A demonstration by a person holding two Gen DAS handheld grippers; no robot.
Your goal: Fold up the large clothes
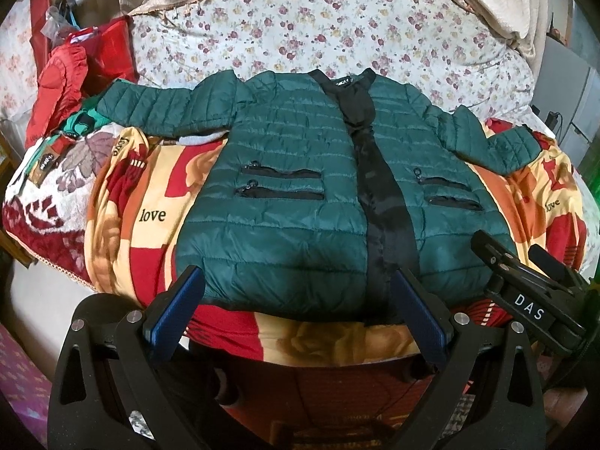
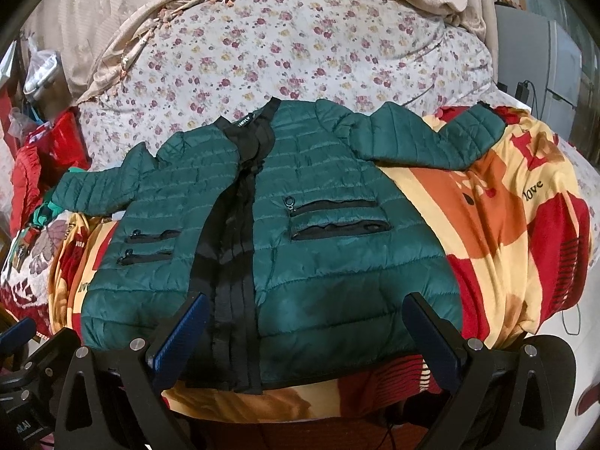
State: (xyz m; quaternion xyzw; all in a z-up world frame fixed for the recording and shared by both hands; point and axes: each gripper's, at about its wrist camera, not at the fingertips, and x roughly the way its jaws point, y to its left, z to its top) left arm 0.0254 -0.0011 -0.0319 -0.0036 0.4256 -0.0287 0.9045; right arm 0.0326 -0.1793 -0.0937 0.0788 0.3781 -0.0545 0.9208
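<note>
A dark green quilted jacket (image 1: 292,195) with a black front placket lies flat, front up, on the bed, both sleeves spread out to the sides. It also shows in the right wrist view (image 2: 330,247). My left gripper (image 1: 300,292) is open and empty, hovering just above the jacket's near hem, left of the placket. My right gripper (image 2: 307,322) is open and empty over the hem on the right half. The right gripper's body (image 1: 532,292) shows at the right of the left wrist view.
The jacket rests on a red, orange and yellow blanket (image 1: 150,225) printed "love", also in the right wrist view (image 2: 506,217). A floral bedsheet (image 1: 337,37) lies behind. Red clothes and bags (image 1: 71,75) pile at the left. A white appliance (image 2: 555,67) stands at the right.
</note>
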